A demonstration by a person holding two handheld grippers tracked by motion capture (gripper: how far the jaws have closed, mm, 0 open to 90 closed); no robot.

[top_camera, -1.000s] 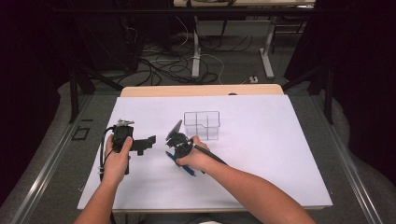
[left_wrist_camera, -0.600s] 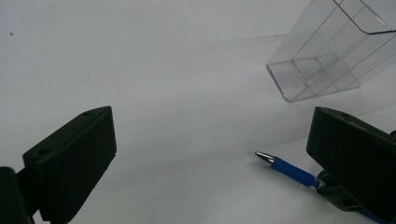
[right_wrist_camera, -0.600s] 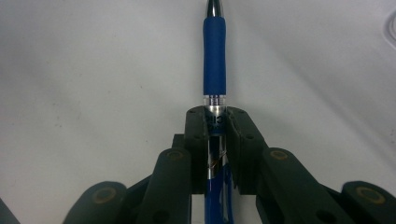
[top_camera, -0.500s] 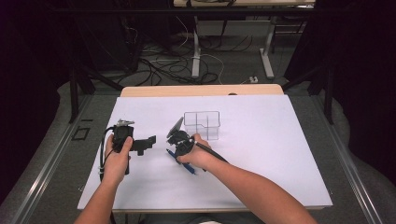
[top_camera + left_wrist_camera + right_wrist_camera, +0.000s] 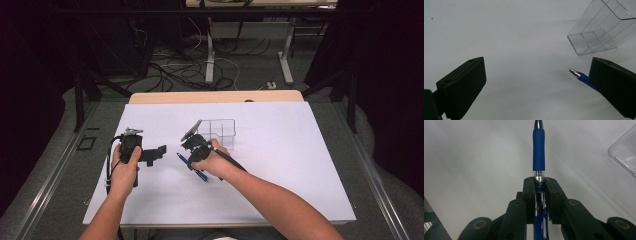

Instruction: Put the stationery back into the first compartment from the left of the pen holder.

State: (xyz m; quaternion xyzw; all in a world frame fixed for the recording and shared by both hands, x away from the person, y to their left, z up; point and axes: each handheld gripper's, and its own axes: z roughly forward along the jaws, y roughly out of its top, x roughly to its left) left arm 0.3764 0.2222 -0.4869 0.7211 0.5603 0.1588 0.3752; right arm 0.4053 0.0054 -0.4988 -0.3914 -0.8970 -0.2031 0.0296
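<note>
Right gripper (image 5: 540,195) fingers clenched on the blue pen (image 5: 538,155), its long axis pointing away from the clear organizer (image 5: 217,131); left gripper (image 5: 159,150) fingers released.

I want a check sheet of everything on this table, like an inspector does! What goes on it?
Surface: white table top, flat and bare apart from the things below; a wooden strip runs along its far edge.
Job's things: blue pen, silver tip pointing away from the right gripper; clear plastic organizer with compartments, standing just beyond the pen.
Clutter: nothing seen.
Grippers: right gripper shut on the pen's barrel; left gripper open, jaws wide apart, holding nothing, with the pen tip near one jaw.
Cables: a black cable trails from the left gripper; loose cables lie on the floor beyond the table.
Surroundings: dark curtains, metal table legs behind.
</note>
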